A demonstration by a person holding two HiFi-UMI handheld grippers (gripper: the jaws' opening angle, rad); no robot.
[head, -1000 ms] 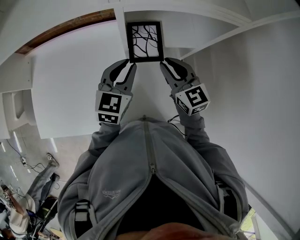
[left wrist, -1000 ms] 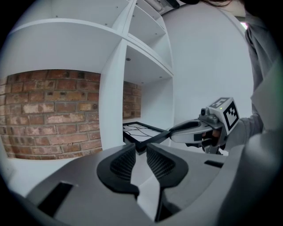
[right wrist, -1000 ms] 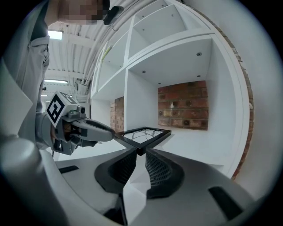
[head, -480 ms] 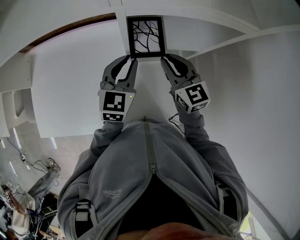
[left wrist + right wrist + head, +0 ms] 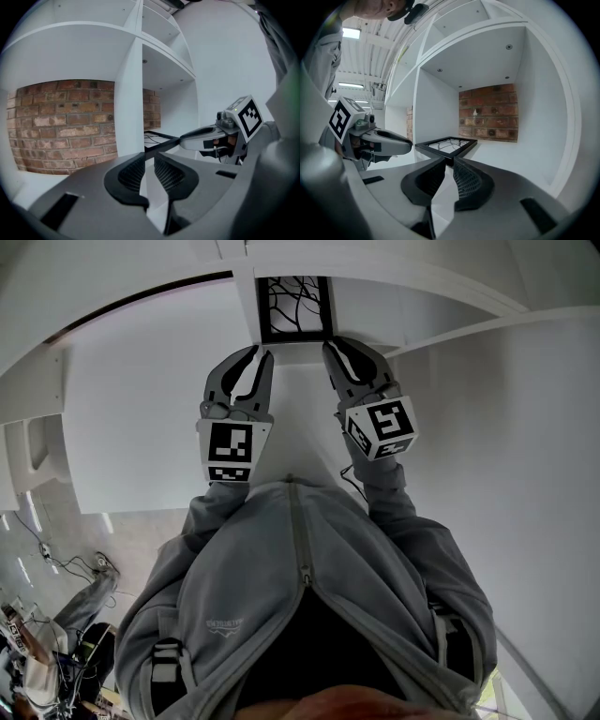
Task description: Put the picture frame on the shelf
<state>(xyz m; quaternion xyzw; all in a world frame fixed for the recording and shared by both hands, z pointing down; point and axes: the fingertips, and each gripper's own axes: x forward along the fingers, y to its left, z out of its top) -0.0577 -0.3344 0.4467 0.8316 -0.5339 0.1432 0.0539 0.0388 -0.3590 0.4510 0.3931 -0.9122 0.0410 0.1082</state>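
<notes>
Across the head view a white shelf unit [image 5: 150, 409] is spread, its compartments parted by upright panels, and a red brick wall [image 5: 61, 122] is seen behind the open backs. Below it, the lower part of that view is filled by a person's grey zip jacket [image 5: 300, 596].

Two grippers are held out side by side toward one compartment, each tipped slightly downward. The left gripper [image 5: 260, 352] is kept with its fingers narrow. They have just been closing, and only white shelf surface is seen in the gap, so nothing is gripped. The right gripper [image 5: 337, 348] is likewise narrow-fingered, drawn in a little just now, with nothing between its pads.

The picture frame [image 5: 294, 307], black-edged with a branching line pattern on white, is laid flat on the compartment floor, just right of an upright divider [image 5: 129, 112] and short of the brick wall. Its two near corners are met by the fingertips, one gripper at each. The right gripper's tip appears to touch the frame's edge, while contact on the left cannot be told.
</notes>
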